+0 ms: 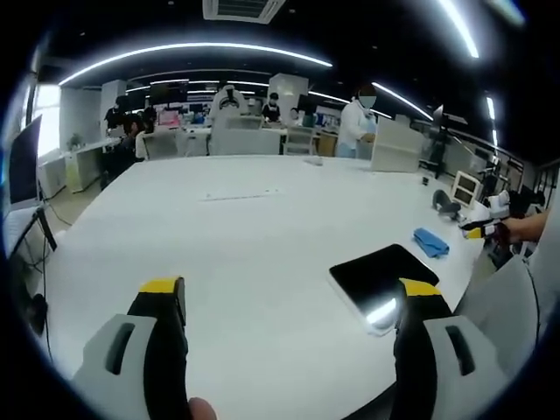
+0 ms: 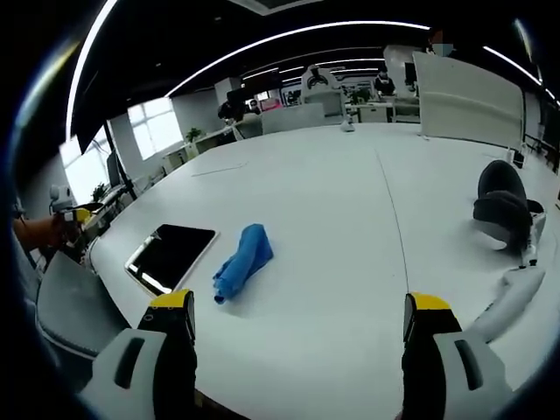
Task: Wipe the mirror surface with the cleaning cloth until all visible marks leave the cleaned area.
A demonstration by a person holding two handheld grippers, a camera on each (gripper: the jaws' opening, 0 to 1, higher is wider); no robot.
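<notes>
Blue and crumpled, the cleaning cloth lies in a loose elongated heap on the white table, not spread out. Just beside it, apart from it, sits the mirror: a flat rectangular slab with rounded corners and a pale rim, its face dark and glossy, with a bright streak of reflected ceiling light near one edge. Whether there are marks on its surface is too fine to tell.

In the right gripper view the right gripper has its yellow-tipped jaws spread wide apart with nothing between them. The cloth lies ahead of the left-hand jaw, well clear of it, and the mirror lies farther out to that side, near the table's edge.

In the left gripper view the left gripper is likewise released, jaws wide and empty. Here the mirror lies flat close ahead of the right-hand jaw, its near corner just by that jaw's tip, and the cloth sits beyond the mirror's far corner, near the table edge.

Dark headphones rest on the table well off to the right.
</notes>
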